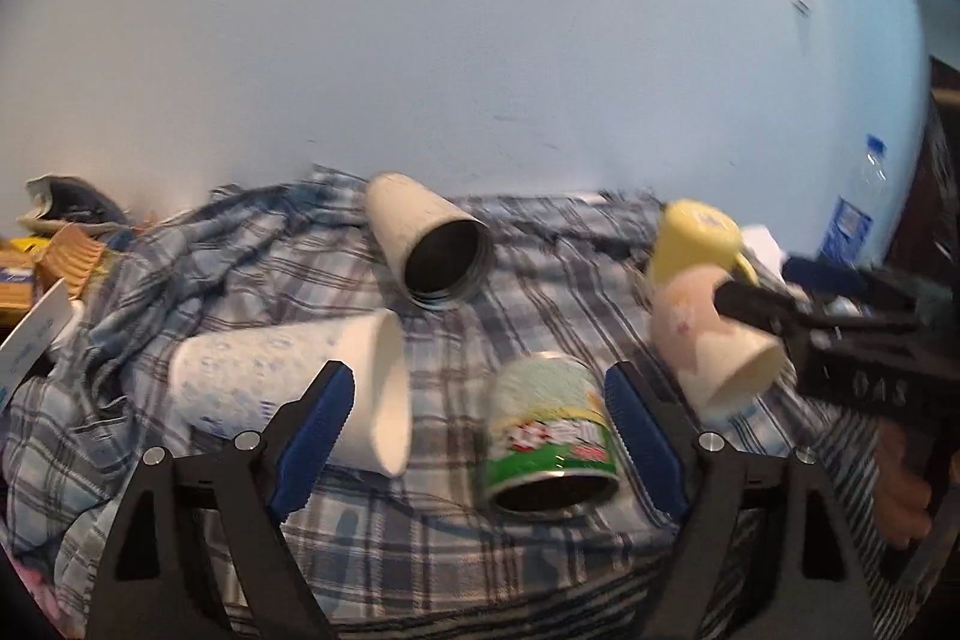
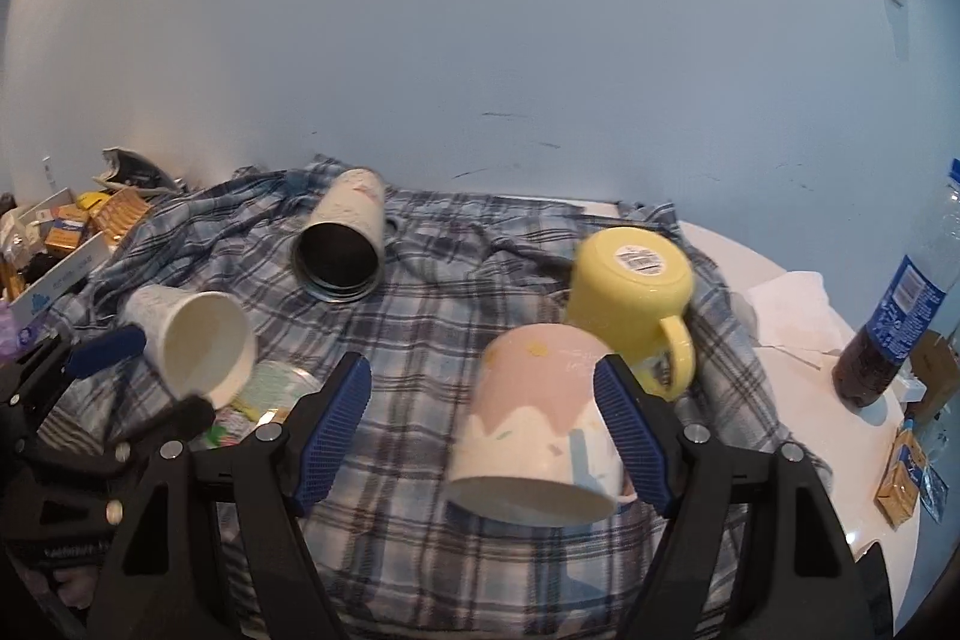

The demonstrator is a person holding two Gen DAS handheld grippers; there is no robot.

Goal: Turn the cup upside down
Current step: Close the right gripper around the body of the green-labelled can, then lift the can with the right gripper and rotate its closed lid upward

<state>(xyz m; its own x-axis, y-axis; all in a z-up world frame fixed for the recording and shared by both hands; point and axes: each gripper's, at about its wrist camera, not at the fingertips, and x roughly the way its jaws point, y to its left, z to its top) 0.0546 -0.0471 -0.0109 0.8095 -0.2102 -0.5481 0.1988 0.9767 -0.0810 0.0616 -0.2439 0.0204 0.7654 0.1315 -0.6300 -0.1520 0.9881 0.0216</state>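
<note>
Beside the yellow mug, the right tongs gape around the tilted pink cup; they should clench squarely before turning. Left tongs hang released.

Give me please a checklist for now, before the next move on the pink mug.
1. Right gripper open: ok.
2. Pink mug between its fingers: ok, close to one finger.
3. Finger touching the mug: cannot tell.
4. Pink mug upside down: not ok, it is tilted, mouth toward the camera.
5. Yellow mug apart from the pink mug: cannot tell, they overlap in both views.
6. Left gripper open, holding nothing: ok.
</note>
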